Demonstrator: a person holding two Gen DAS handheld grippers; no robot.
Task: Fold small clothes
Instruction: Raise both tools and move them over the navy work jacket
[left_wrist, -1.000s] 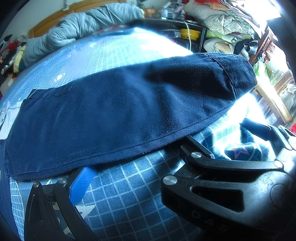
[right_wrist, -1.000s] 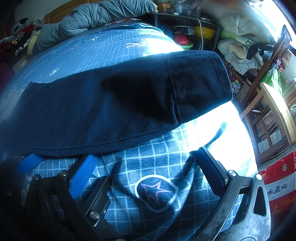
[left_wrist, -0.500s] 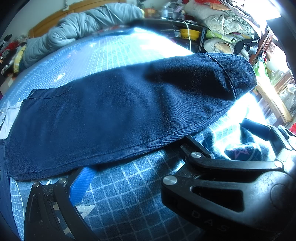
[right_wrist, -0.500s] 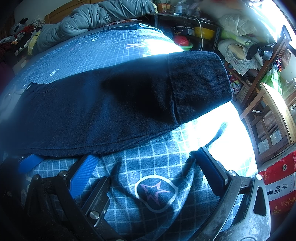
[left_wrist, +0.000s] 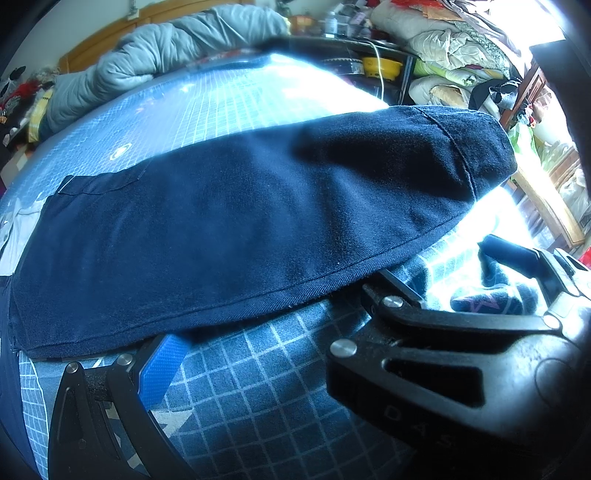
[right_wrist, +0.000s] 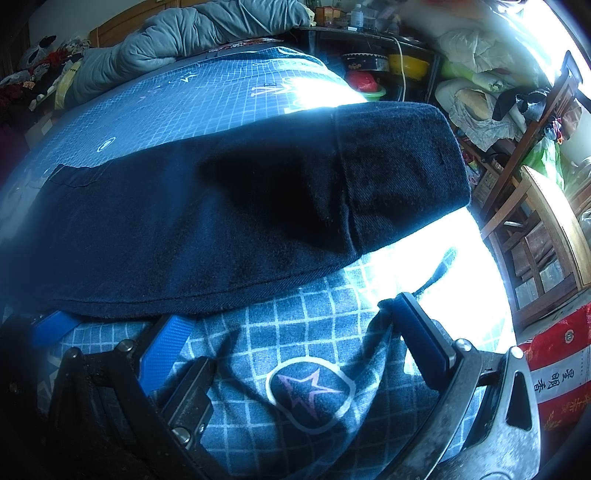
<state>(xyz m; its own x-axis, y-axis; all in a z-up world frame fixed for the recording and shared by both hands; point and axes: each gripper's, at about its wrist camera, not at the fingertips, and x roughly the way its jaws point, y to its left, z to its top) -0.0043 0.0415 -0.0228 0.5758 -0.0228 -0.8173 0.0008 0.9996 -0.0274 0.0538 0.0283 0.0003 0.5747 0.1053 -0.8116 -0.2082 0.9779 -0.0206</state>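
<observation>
Dark trousers (left_wrist: 258, 229) lie flat across the middle of the frame on the checked bed (right_wrist: 207, 96); below them the right gripper (right_wrist: 295, 332) has jaws spread wide over the sheet; the left gripper (left_wrist: 258, 332), lower frame, jaws unclear.

embossed "DAS" on black gripper body (left_wrist: 417, 424), lower right of left wrist view | Chinese characters, three in a column, seemingly "香明皇" turned upside down, on red-and-white sack (right_wrist: 554, 380), right edge of right wrist view | no other text legible
</observation>
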